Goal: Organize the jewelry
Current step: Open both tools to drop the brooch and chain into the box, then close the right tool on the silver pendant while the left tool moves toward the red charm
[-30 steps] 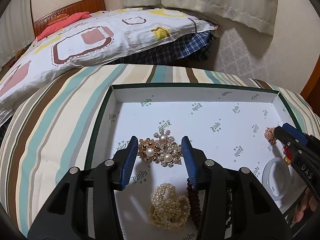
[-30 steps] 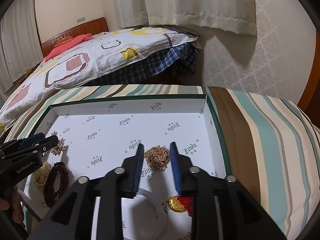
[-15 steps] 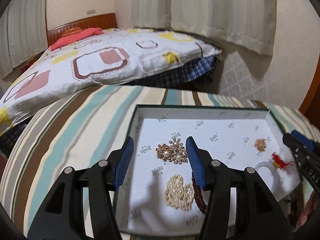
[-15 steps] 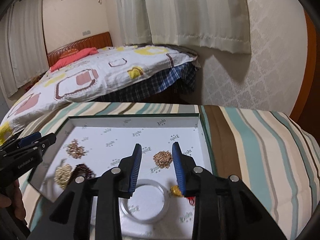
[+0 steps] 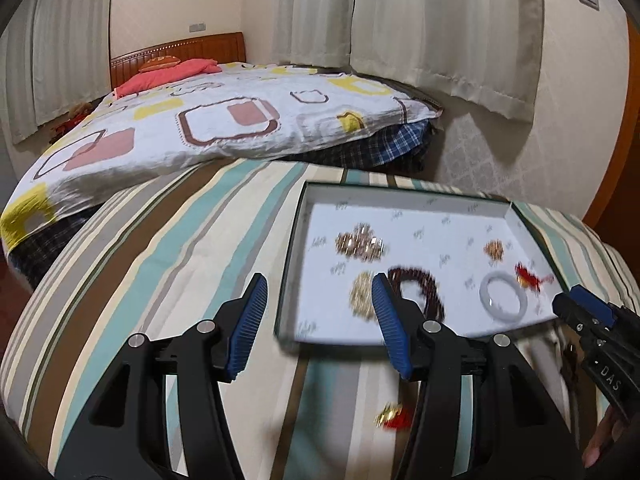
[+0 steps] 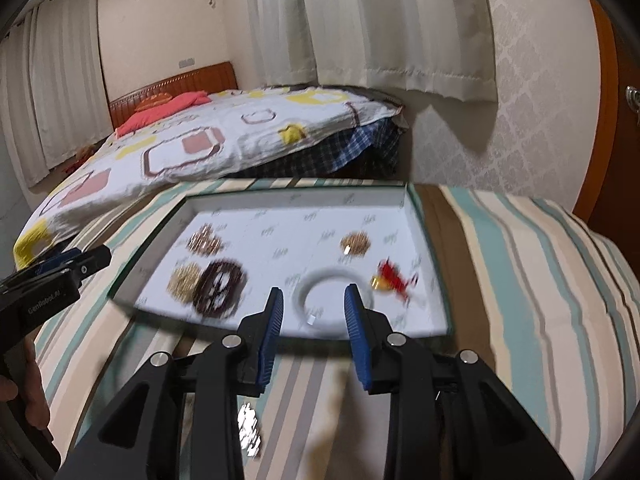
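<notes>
A shallow white tray (image 5: 420,216) (image 6: 280,208) lies on the striped cloth. In it lie a pearl brooch cluster (image 5: 360,244) (image 6: 205,243), a pearl bracelet (image 5: 360,294) (image 6: 185,285), a dark bead bracelet (image 5: 420,292) (image 6: 220,286), a small gold piece (image 5: 494,248) (image 6: 355,243), a white bangle (image 5: 503,298) (image 6: 320,280) and a red-and-gold charm (image 5: 528,274) (image 6: 394,280). My left gripper (image 5: 318,320) is open and empty, held above the tray's near left corner. My right gripper (image 6: 314,332) is open and empty, above the tray's near edge.
Outside the tray, a second red-and-gold charm (image 5: 394,416) lies on the cloth below my left gripper, and a small white blurred item (image 6: 249,436) lies near my right one. A bed with a patterned quilt (image 5: 208,120) stands behind. A wall and curtains (image 6: 400,40) are at the back.
Both grippers have pulled back and up from the tray, staying open. The tray now looks smaller and farther off. The jewelry in it has not moved.
</notes>
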Demonstrator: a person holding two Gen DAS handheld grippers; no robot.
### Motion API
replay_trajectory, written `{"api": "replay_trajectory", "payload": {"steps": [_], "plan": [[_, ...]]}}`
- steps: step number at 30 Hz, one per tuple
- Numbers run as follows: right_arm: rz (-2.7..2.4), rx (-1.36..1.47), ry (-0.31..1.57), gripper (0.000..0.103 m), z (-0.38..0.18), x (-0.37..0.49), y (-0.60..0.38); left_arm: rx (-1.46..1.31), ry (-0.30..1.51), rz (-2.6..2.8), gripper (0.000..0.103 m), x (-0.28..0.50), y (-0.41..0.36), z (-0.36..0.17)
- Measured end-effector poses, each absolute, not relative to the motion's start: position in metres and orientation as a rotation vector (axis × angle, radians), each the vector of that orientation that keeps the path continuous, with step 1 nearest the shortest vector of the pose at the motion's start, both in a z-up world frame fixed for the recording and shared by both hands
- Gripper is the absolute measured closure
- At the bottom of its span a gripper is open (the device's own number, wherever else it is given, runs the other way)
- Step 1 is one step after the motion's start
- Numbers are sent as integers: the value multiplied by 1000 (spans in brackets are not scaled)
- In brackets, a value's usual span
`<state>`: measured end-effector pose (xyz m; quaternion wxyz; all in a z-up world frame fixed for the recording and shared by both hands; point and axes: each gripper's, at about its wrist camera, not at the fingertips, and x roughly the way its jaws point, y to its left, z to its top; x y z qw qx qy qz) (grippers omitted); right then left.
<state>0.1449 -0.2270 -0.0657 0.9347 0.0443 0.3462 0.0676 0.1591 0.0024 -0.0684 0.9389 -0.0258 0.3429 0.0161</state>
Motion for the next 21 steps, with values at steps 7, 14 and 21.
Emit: {"api": "replay_trajectory", "payload": {"steps": [7,14,21], "plan": [[178,72,772,71,-86,120,-207,-54,743,45,50,130,13,-82],[199,58,822,71,-103,107,-193,-64,764,62,50,108,27,-89],[207,36,877,71,-113,107,-184,-68,799,70,50,100,32,-101]]}}
